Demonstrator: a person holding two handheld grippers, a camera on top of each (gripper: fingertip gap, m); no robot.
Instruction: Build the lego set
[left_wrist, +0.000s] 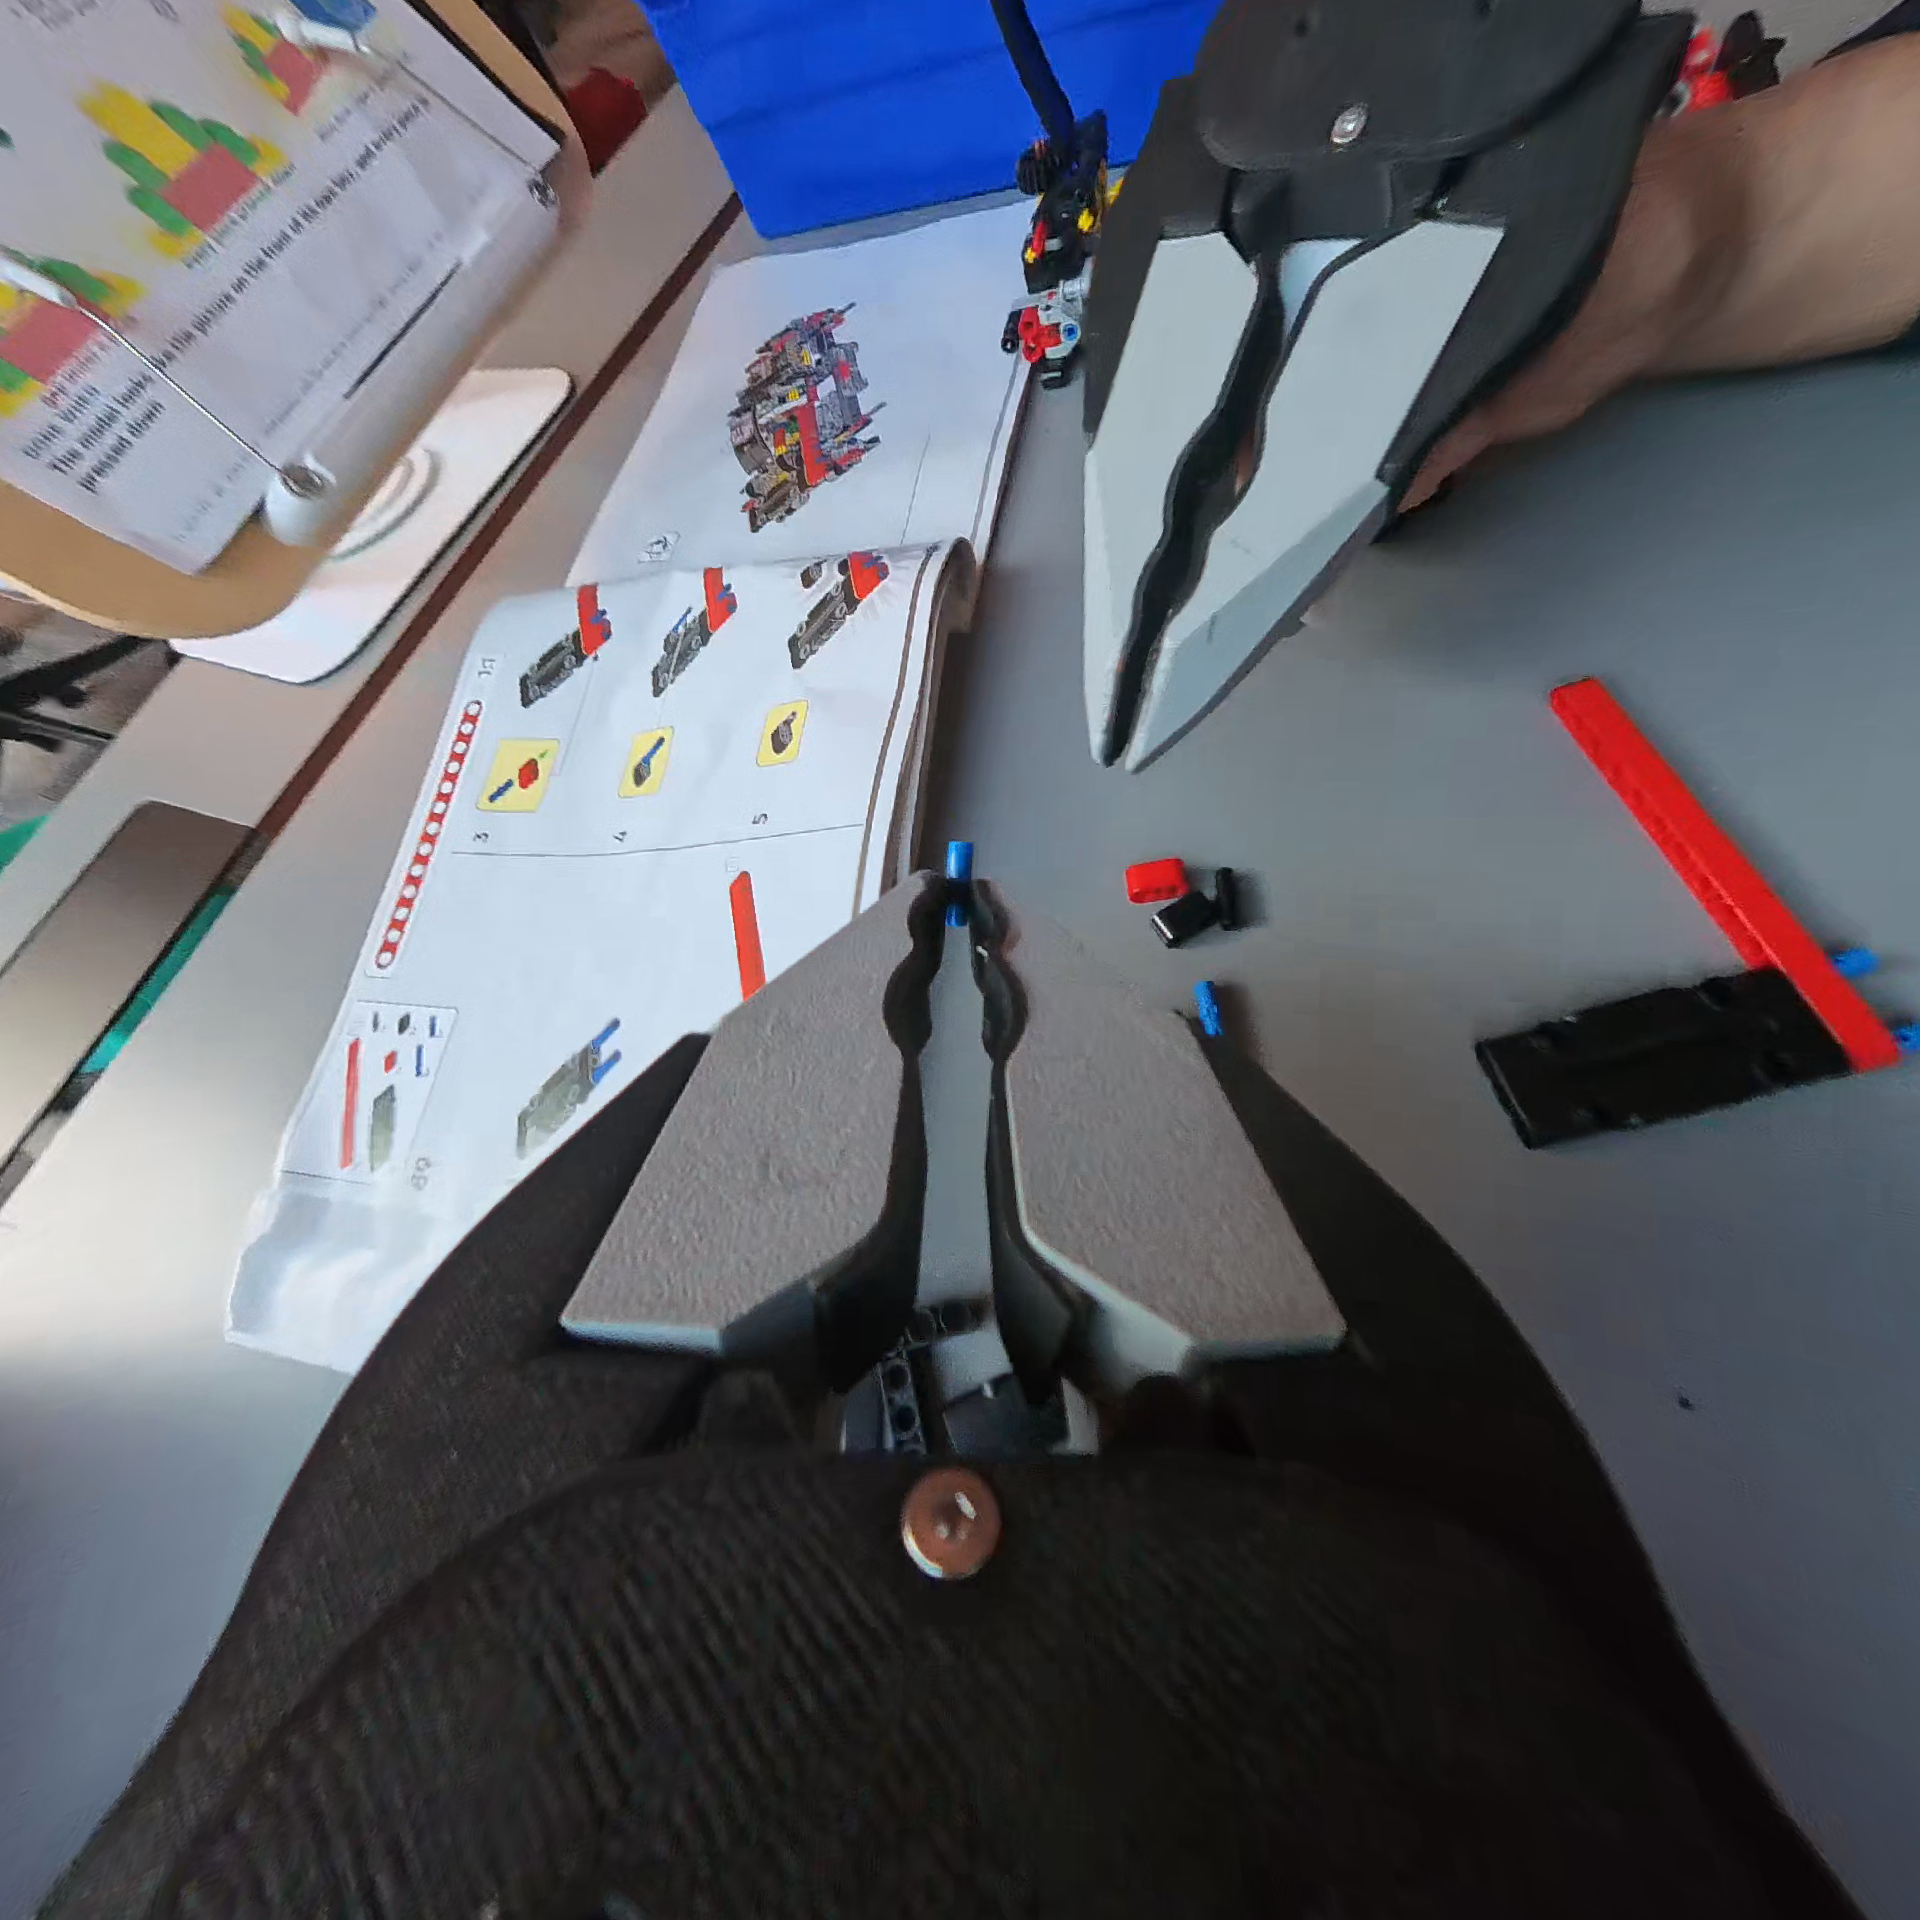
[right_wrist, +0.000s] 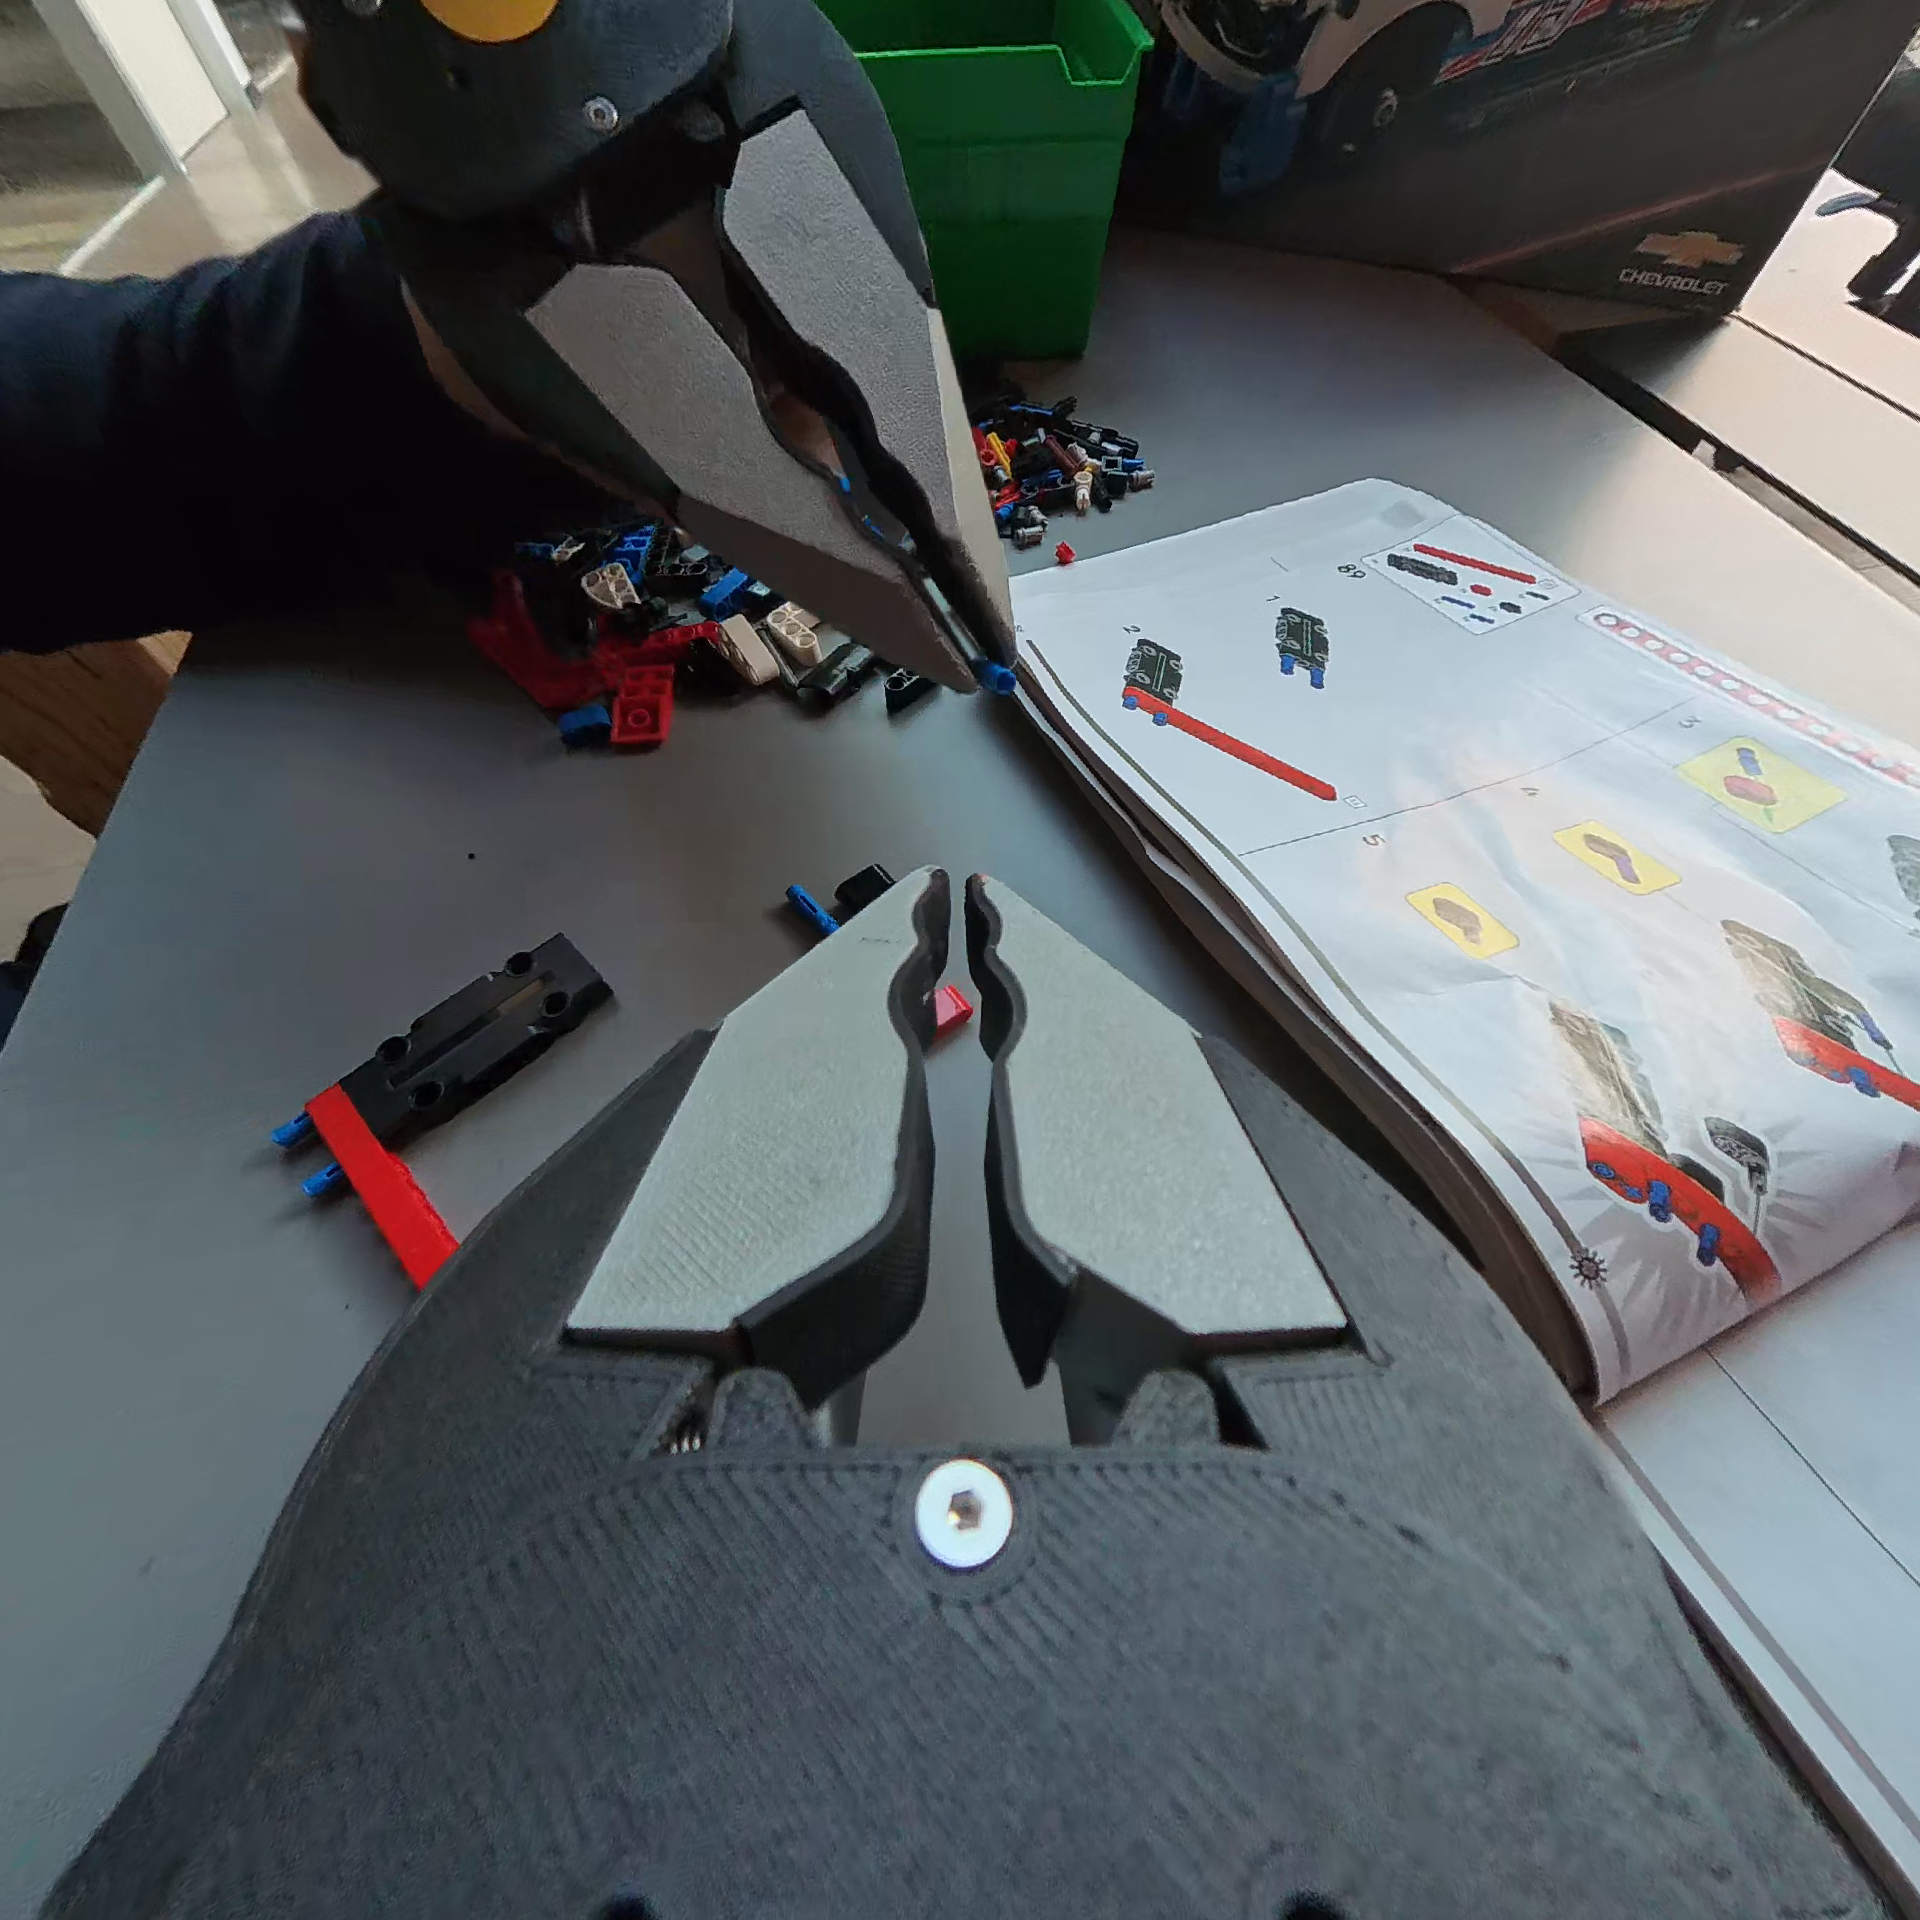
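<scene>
Now | left gripper (left_wrist: 958, 894) clamped on small blue pin (left_wrist: 958, 881), just beside open instruction booklet (left_wrist: 665, 790) edge on grey table (left_wrist: 1558, 1455) | right gripper (right_wrist: 957, 883) closed on nothing, above red piece (right_wrist: 951, 1010), near black plate with red beam (right_wrist: 436, 1081)

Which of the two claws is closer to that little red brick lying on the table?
Right. The right gripper hovers directly over the red brick; the left gripper, pinching a blue pin, is farther off beside the booklet.

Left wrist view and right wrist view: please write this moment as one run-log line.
left gripper: fingers shut on blue pin | right gripper: shut, nothing held | nearby: red beam, open booklet
</scene>
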